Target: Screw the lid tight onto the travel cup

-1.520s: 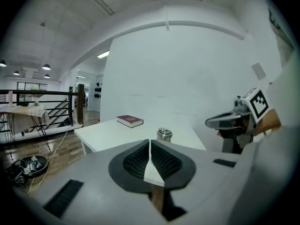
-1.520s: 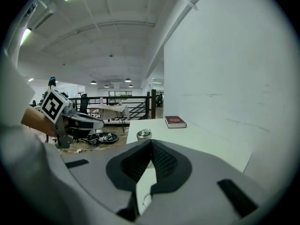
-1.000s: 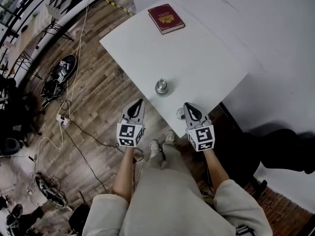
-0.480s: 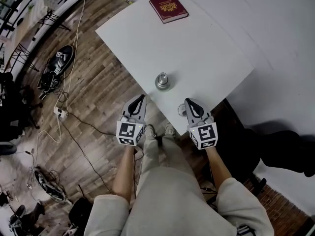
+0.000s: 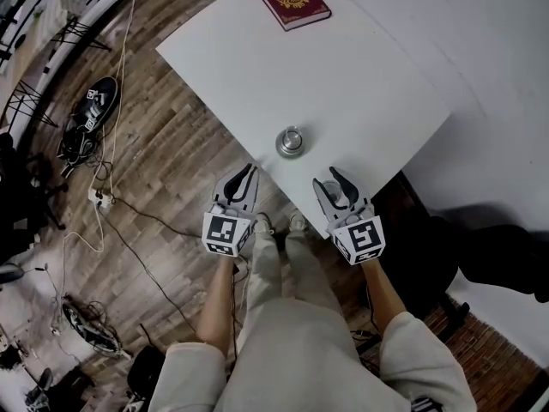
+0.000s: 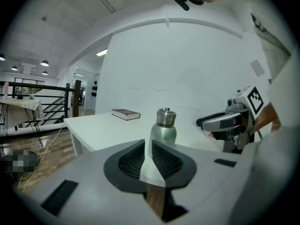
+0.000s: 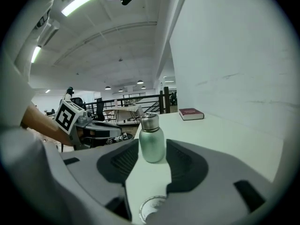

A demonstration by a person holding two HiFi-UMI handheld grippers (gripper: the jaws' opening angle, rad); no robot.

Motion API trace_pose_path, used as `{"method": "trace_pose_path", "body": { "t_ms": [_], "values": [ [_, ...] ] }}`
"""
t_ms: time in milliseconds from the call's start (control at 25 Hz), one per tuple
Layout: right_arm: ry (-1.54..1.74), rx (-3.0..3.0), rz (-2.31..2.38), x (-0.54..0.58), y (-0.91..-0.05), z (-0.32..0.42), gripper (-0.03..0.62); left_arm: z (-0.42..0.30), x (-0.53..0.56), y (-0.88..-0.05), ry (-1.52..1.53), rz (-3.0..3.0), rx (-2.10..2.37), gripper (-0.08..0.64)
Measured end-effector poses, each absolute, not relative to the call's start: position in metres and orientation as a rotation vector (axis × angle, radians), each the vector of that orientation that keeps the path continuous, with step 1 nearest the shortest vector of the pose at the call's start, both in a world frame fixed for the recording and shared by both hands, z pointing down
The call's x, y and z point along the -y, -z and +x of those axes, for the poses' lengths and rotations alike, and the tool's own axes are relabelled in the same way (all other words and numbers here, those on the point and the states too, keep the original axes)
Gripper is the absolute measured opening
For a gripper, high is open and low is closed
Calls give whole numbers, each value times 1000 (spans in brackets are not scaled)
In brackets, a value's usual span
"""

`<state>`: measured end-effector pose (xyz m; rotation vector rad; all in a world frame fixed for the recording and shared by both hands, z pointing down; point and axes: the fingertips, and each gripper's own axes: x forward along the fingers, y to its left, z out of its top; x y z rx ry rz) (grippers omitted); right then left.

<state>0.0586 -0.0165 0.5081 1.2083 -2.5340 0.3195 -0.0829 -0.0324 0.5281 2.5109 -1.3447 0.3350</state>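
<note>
k: while both grippers hang short of it, where does the cup stand?

m: small pale-green metal travel cup (image 5: 291, 142), upright on the white table (image 5: 360, 75), near the edge closest to the person. it's ahead of both grippers and apart from each. brushed-steel lid (image 6: 165, 116) sits on its neck; can't tell if it's threaded home.

k: jaws?

m: left gripper (image 5: 245, 177): pads all but together, nothing in them. right gripper (image 5: 334, 185): jaws apart, just been opening, clamped on nothing. a small pale round piece (image 7: 152, 211) lies on the table under that gap.

k: how will the cup handle?

m: my read: rigid metal, no give under the pads, no crush risk. the smooth rounded body is likely slick. it's small and probably light, so turning the lid alone would spin or tip the whole cup.

k: so where to hold?

m: 2 grips. 1 gripper goes across the body's widest part, square on, to stop it turning. the other goes across the lid's straight steel sides, not the little knob on top. the cup is close to the edge, so a slip could send it off. dark-red hardback book (image 5: 292, 0) at the far corner is well clear.
</note>
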Motion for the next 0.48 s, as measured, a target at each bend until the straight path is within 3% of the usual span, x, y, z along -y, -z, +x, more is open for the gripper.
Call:
{"method": "trace_pose_path", "body": {
  "t_ms": [80,160,200,280,480],
  "values": [
    [-308,2546,1175,18,-512,52,275,-81,34,-533,-321,2530,1299,111],
    [-301,2547,1147,18,-518,49,357,-77,34,-539,-321,2557,1246,259],
    [-307,2548,1134,18,-519,48,387,-75,33,-542,-328,2574,1216,275],
    [-322,2553,1112,19,-522,45,419,-69,32,-548,-350,2614,1158,310],
    [-324,2566,1085,27,-523,44,426,-60,40,-556,-345,2646,1095,327]
  ]
}}
